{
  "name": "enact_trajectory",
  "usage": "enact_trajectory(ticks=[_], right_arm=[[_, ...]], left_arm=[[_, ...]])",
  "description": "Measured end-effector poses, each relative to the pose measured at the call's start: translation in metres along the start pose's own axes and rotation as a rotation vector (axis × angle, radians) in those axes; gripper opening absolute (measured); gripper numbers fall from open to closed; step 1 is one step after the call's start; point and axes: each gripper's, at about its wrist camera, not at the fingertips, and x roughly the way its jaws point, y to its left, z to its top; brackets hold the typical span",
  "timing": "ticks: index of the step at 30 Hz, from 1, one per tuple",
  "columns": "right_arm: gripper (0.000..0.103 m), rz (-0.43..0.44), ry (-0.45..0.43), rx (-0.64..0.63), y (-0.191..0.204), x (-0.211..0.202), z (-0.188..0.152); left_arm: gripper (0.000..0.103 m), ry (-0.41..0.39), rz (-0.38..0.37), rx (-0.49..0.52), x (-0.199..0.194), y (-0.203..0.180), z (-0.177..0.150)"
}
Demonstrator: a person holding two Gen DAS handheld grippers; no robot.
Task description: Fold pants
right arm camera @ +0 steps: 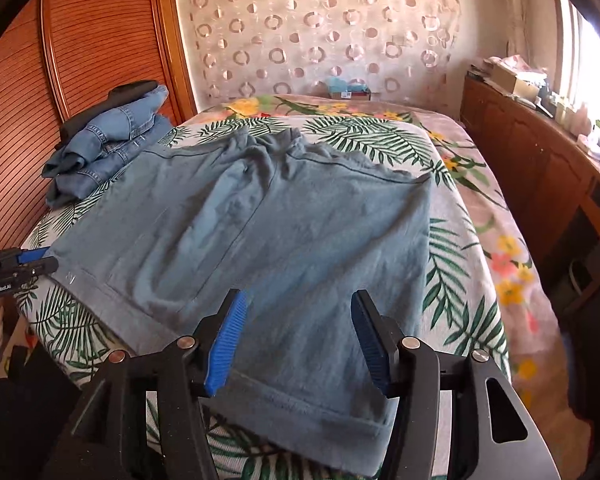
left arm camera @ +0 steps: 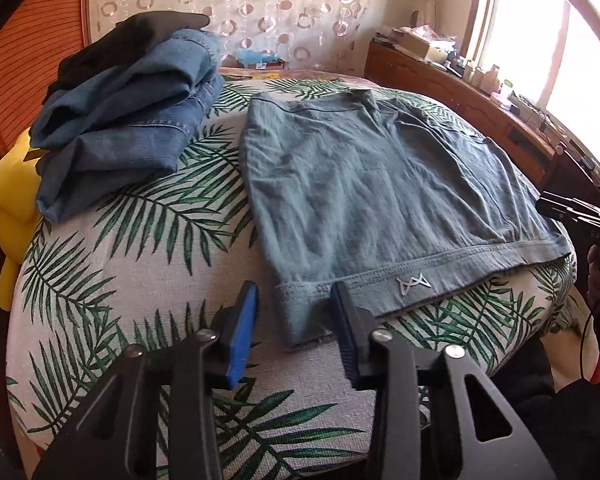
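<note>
Bed [left arm camera: 148,280]: pants [left arm camera: 360,184] btwn left tool [left arm camera: 294,300] tips.

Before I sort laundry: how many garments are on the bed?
3 at least: grey-blue pants spread flat in the middle; folded jeans by the wooden door; a dark garment on top. More may be hidden in that pile.

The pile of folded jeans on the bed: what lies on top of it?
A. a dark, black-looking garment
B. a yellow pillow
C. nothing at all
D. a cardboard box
A: in the left wrist view a dark garment sits on top of the folded jeans, at the far left of the leaf-print bed cover; the yellow thing lies lower, beside the pile.
</note>
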Motion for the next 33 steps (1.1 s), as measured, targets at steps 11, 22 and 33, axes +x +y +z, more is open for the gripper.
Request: enact_trajectory(ticks=[11, 22, 33], right_arm=[[0.057, -0.024, 0.004, -0.02, 0.006, -0.002, -0.003], [0.057, -0.037, -0.005, 0.01, 0.001, -0.008, -0.013], [0.057, -0.035, -0.04, 0.038, -0.011, -0.025, -0.019]], left_arm=[[0.009, -0.047, -0.038, 0.11, -0.009, -0.031, 0.034], [0.009, -0.1, -0.109, 0.246, -0.011, -0.088, 0.074], [0.009, -0.132, -0.198, 0.363, -0.014, -0.16, 0.109]])
